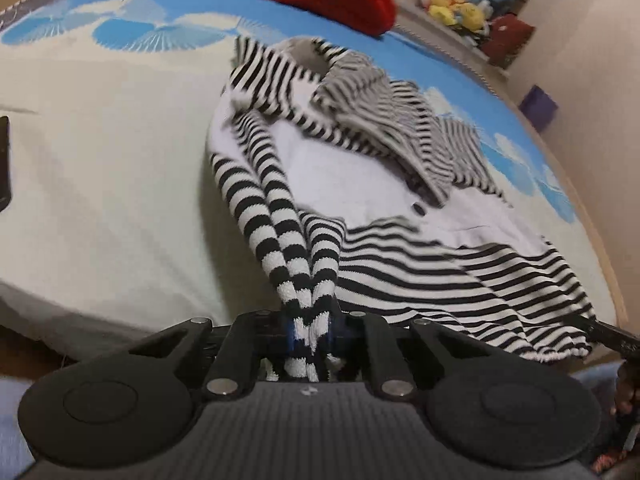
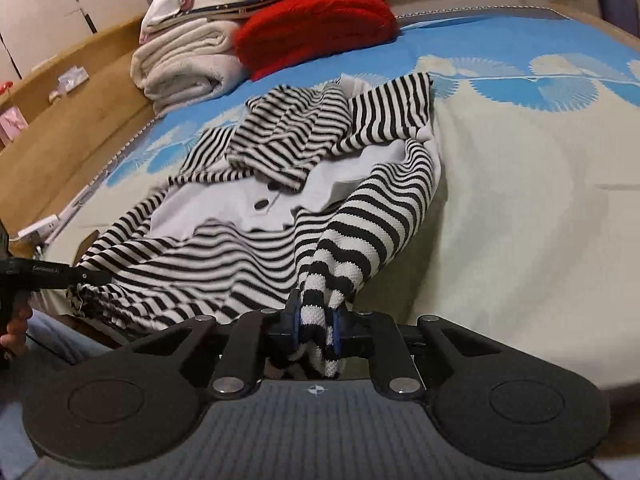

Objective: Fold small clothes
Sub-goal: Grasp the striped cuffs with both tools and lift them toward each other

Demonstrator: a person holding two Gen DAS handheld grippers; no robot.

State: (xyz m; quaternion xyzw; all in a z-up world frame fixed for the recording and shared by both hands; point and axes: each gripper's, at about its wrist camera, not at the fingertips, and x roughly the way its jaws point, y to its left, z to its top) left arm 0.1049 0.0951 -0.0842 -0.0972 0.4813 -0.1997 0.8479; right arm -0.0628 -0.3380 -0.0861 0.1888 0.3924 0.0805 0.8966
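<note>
Left wrist view: my left gripper and right gripper each clamp the striped garment hem, ready to fold.

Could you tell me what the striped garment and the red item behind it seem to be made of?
Striped garment: apparently a soft knit, matte; ribbed loops show where the right gripper pinches it. Its pale panel looks like smooth woven cloth. Red item: probably fuzzy knit or fleece, judging by its hazy nap.

Each camera sits just behind its own tool and looks down and forward across the bed. Both views are near. They share the striped garment, seen from its opposite ends.
</note>
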